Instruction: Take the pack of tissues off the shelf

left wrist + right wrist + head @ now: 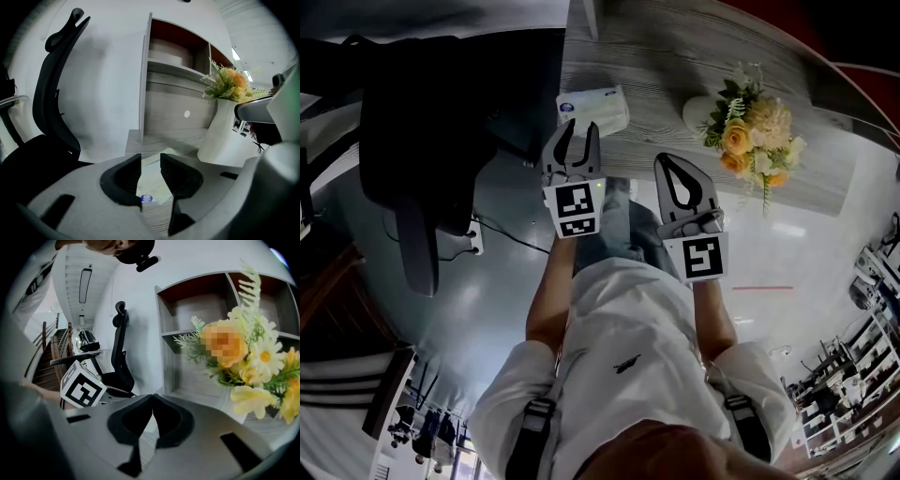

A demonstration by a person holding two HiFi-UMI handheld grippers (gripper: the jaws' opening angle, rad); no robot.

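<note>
I count two grippers, one in each of my hands, each with one marker cube. There is one pack of tissues [592, 106], one white vase [698, 111] with one bunch of yellow and white flowers [750, 131], one black office chair [412, 122] and one shelf unit [178, 61] with several compartments.

The pack of tissues lies flat on the grey wooden table [675, 47], near its front edge, in front of the shelf unit and to the left of the vase. It is not on a shelf.

My left gripper [580, 129] points down at the near end of the pack. In the left gripper view its jaws stand clearly apart, and the pale pack [152, 180] with a small blue mark shows in the gap between them, lying on the wood. The pads do not press on it; there is free space on both sides.

My right gripper [672, 164] hangs over the table edge, just beside the left one and below the vase. In the right gripper view its jaws [152, 397] meet at the tips, with nothing between them.
</note>
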